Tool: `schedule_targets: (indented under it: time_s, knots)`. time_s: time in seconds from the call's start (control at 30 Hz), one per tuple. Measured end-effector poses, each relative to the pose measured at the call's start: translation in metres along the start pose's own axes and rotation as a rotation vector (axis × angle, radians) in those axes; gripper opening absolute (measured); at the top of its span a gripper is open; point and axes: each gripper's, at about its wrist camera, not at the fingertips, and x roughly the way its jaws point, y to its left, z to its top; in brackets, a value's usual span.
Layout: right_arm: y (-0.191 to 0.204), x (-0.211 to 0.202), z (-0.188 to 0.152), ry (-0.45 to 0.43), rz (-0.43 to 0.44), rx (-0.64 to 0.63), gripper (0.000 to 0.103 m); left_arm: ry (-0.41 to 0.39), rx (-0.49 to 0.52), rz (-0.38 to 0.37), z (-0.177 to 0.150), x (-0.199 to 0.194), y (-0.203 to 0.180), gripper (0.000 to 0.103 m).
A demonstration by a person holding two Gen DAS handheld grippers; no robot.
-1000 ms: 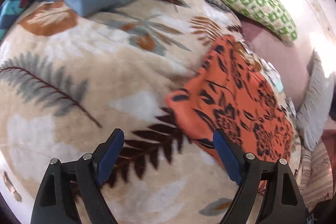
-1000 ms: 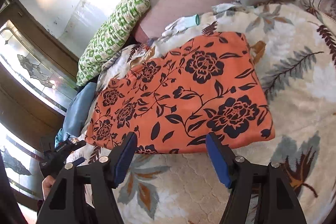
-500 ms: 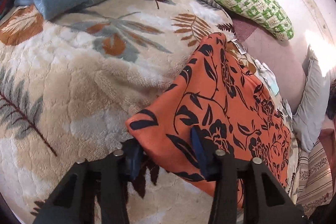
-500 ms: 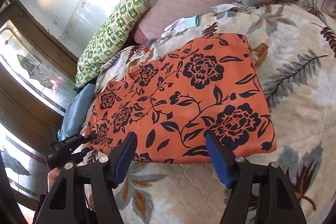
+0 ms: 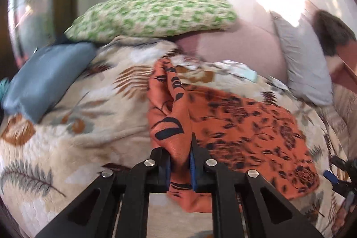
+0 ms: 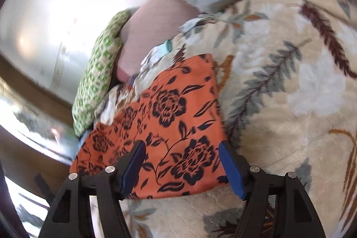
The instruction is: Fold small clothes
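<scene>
Bed (image 5: 78, 137) is carrying the cloth (image 5: 245, 131), folding barely begun: left gripper (image 5: 180, 167) is closing, pinching its 6 o'clock corner; right gripper (image 6: 181, 167) is gaping over it

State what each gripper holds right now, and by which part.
Left gripper: jaws closing on a bunched corner of the orange floral garment. Right gripper: open above the garment, holding nothing.

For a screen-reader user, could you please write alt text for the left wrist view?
The left tool is closing on a lifted corner of an orange cloth with black flowers, pinched between its pads, on a leaf-patterned blanket. Behind lie a folded blue cloth and a green-patterned pillow.
</scene>
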Motion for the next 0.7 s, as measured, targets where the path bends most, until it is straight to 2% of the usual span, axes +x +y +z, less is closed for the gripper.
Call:
schedule_targets:
  time_s: [0.2, 0.33, 0.43, 0.53, 0.6, 0.7]
  knots:
    - [-0.043, -0.017, 0.018, -0.042, 0.059, 0.204, 0.071, 0.009, 0.127, -0.154, 0.024, -0.012, -0.104, 0.01]
    - [-0.07, -0.034, 0.026, -0.09, 0.075, 0.285, 0.071, 0.048, 0.224, -0.245, 0.019, -0.002, -0.187, 0.008]
    - [-0.094, -0.044, 0.033, -0.119, 0.084, 0.353, 0.071, 0.076, 0.303, -0.313, 0.001, 0.007, -0.249, 0.008]
    - [-0.117, -0.056, 0.04, -0.151, 0.072, 0.405, 0.071, 0.141, 0.343, -0.314, -0.029, 0.034, -0.288, 0.008]
    - [-0.13, -0.063, 0.044, -0.169, 0.074, 0.432, 0.071, 0.198, 0.363, -0.309, -0.054, 0.054, -0.298, 0.008]
    - [-0.138, -0.066, 0.048, -0.171, 0.058, 0.448, 0.071, 0.244, 0.418, -0.288, -0.085, 0.068, -0.3, 0.008]
